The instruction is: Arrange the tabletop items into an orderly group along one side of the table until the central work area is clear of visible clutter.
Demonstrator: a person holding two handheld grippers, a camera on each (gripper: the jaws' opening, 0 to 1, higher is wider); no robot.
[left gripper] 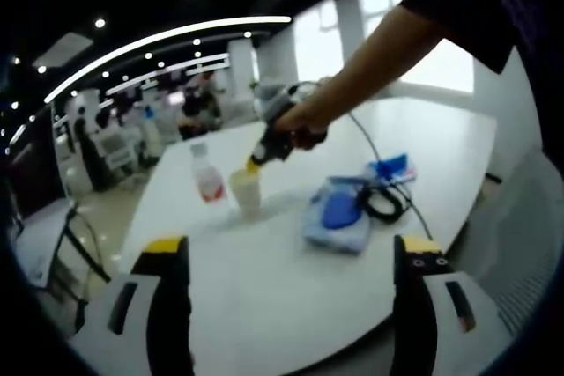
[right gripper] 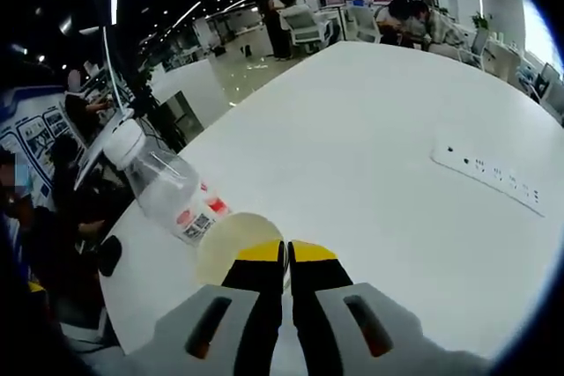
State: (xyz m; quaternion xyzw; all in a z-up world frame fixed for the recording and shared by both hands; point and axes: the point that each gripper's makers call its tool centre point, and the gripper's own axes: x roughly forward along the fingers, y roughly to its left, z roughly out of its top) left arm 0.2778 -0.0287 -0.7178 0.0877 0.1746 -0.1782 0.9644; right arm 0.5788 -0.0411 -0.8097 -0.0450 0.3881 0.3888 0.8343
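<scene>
— What's laid out, reading left to right?

— In the left gripper view, on the white table (left gripper: 264,297): a clear plastic bottle (left gripper: 208,175) with a red label, then a pale paper cup (left gripper: 246,189) just beside it, then a blue-and-white wipes pack (left gripper: 339,215) with a coiled black cable (left gripper: 381,202) touching its right edge. My left gripper (left gripper: 291,283) hangs back from all of it, jaws wide apart, holding nothing.

— And your right?

— My right gripper (right gripper: 285,257) is at the cup (right gripper: 231,248), jaws pressed together over the rim; it looks clamped on the cup wall. The bottle (right gripper: 167,184) stands just left of it.

— How will that cup handle?

— Light and thin, I'd judge, so it could crumple or tip. A gentle rim pinch suits it. The bottle is stiffer; take it round the middle.
</scene>
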